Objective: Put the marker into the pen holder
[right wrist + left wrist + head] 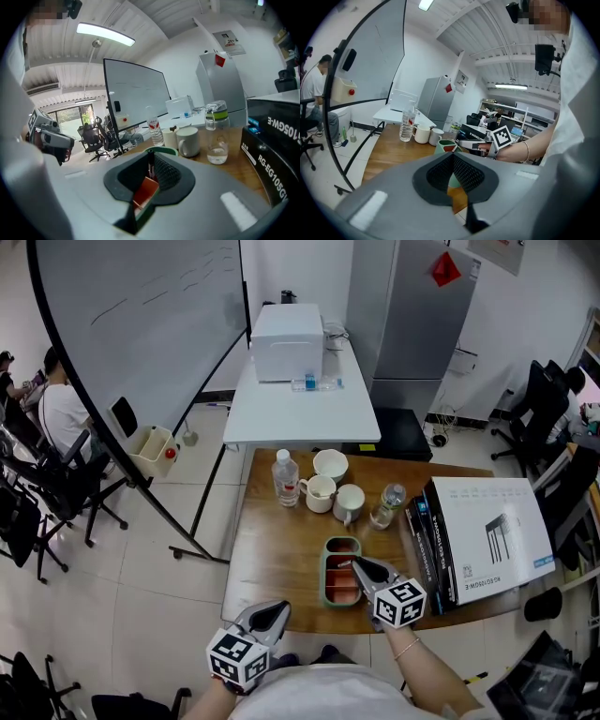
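The task is judged to be in its last stretch but not finished. The marker (pixel 151 164) is seen in the right gripper view as a thin dark stick with a red part, pinched upright between the pads of the right gripper (pixel 356 565), so it has been picked up and not yet let go. In the head view that gripper is held directly over the pen holder (pixel 325 585), a green-rimmed holder with orange compartments that stands near the front edge of the wooden table (pixel 267 549). In the right gripper view an orange compartment and its green rim are seen just below the jaws. Whether the marker's lower end is already inside a compartment cannot be made out, since it is hidden by the jaws. What is left, as far as can be judged, is for the marker to be lowered fully into a compartment and released, and for the gripper to be drawn clear. The right jaws are nearly together, closed on the marker alone, and no contact with the holder can be confirmed. The left gripper (pixel 277 610) is held at the table's front edge, well to the left of the holder. Its jaws are closed tip to tip, with nothing between them and nothing touched. The water bottle (pixel 285 477), the mugs (pixel 349 503) and the white box (pixel 487 535) stand farther back and to the side, apart from both grippers.
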`<state>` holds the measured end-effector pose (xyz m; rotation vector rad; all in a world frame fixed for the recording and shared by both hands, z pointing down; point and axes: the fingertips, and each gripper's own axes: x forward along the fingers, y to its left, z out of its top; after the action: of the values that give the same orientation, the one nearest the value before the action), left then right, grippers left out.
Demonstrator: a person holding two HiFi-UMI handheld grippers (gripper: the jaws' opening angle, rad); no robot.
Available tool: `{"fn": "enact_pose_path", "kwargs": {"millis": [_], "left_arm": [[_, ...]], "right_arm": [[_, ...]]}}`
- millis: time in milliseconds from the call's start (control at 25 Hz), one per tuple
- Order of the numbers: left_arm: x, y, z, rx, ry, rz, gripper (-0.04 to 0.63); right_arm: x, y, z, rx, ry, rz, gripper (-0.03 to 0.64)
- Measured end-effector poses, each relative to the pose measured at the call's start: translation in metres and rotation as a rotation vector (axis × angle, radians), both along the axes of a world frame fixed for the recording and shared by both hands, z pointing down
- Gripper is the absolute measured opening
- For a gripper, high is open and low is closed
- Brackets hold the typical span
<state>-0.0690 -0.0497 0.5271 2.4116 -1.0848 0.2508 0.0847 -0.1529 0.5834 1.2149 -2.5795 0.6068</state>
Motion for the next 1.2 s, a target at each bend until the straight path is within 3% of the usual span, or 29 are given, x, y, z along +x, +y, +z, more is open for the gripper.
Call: {"fn": "enact_pose_path", "kwargs": {"millis": [360, 480, 640, 1000, 1080, 1200], "left_arm": [[0.006, -0.002, 0.001, -0.001, 0.003, 0.014, 0.002], [0.007, -0.003, 0.002, -0.003, 0.005, 0.017, 0.002], [0.006, -0.004, 0.003, -0.004, 0.008, 0.015, 0.002], [0.003, -0.004, 0.001, 0.003, -0.003, 0.017, 0.002], [0.003, -0.003, 0.0, 0.014, -0.021, 0.026, 0.002], [0.007, -0.001, -0.001, 0.028, -0.04, 0.046, 0.002]], "right_arm": [[0.0, 0.001, 0.005, 0.021, 0.072, -0.016, 0.028], [0.007, 0.006, 0.003, 0.033, 0.059, -0.019, 0.083], [0.022, 0.01, 0.003, 0.031, 0.053, 0.011, 0.1], [0.021, 0.008, 0.009, -0.002, 0.047, 0.009, 0.098], [0.02, 0.008, 0.012, -0.012, 0.063, 0.008, 0.041], [0.02, 0.009, 0.007, -0.006, 0.062, 0.006, 0.028]]}}
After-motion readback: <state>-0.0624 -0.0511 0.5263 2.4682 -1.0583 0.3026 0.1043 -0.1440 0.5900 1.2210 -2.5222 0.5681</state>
